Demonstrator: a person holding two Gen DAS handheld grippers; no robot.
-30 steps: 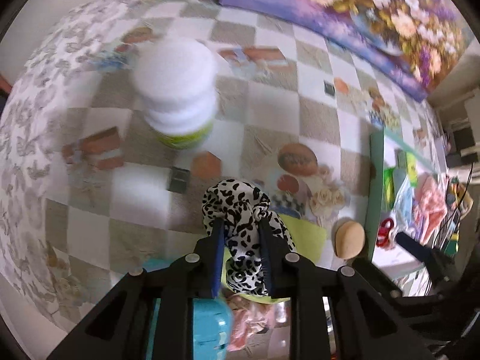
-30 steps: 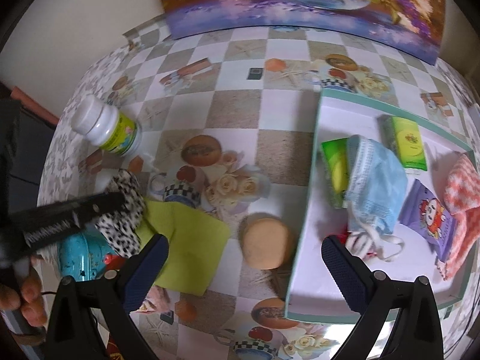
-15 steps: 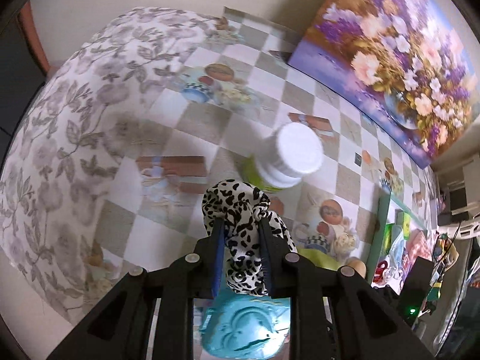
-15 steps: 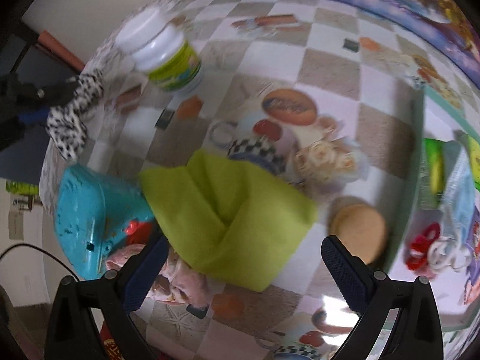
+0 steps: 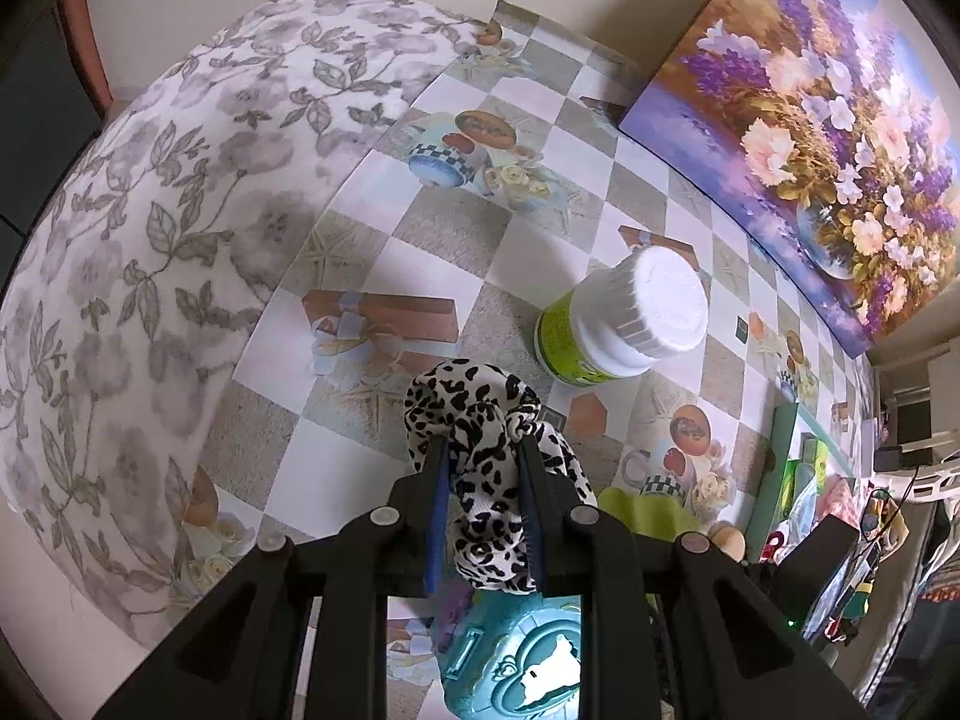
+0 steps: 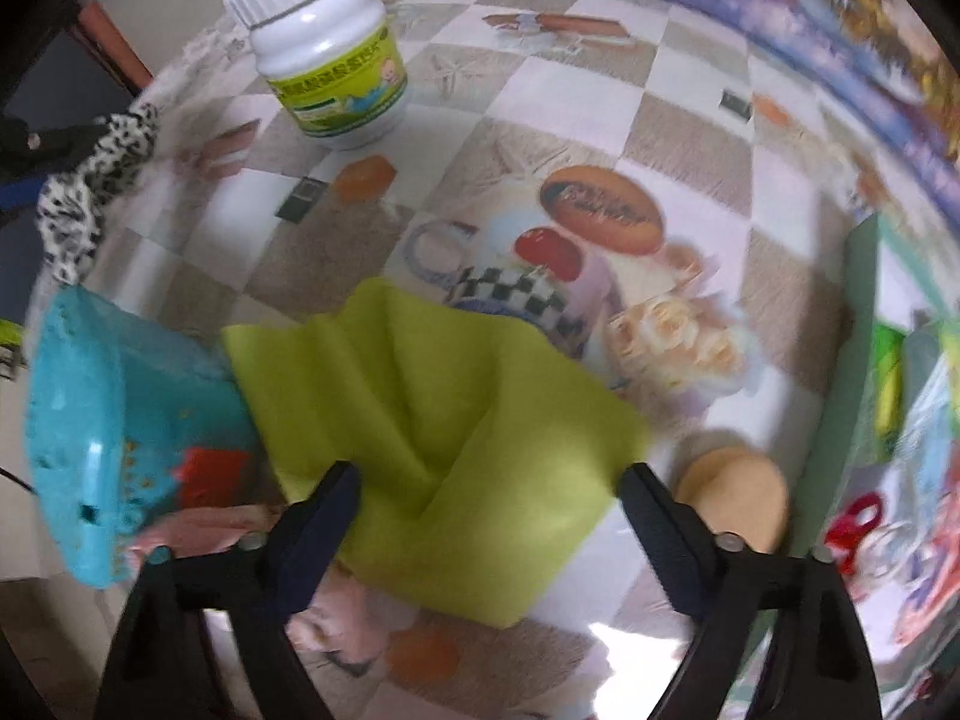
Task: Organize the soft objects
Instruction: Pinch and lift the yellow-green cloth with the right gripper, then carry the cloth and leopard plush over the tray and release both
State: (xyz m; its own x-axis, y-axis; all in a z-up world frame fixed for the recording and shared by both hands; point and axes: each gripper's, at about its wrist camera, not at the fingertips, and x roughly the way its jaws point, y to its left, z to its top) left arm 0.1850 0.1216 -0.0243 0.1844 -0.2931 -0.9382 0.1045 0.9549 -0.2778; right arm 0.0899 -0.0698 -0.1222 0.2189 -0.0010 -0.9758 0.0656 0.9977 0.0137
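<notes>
The left tool [image 5: 483, 480] is clamped on a leopard-print scrunchie [image 5: 489, 468], which bulges out past the fingertips and hangs between the pads, lifted clear of the surface [image 5: 420, 240]. Directly beneath that tool sits a teal plastic toy [image 5: 516, 654]. The right tool [image 6: 489, 516] stands wide apart with nothing between its fingers, poised low over a folded lime-green cloth [image 6: 438, 420]; the cloth lies between the two fingers and reaches ahead of them. Left of the green cloth the teal toy [image 6: 120, 420] touches its edge, and a pink fabric [image 6: 198, 531] shows just under the toy's near side. Right of the cloth lies a round tan puff [image 6: 735, 495], close against the green wall of a tray [image 6: 840, 396] holding coloured soft items. Beyond the cloth the checkered surface runs open as far as a white-capped bottle [image 6: 327, 54] standing upright. Past the bottle, a floral painting [image 5: 828, 138] leans along the far edge, and the floral tablecloth [image 5: 150, 210] curves away at the left rim.
</notes>
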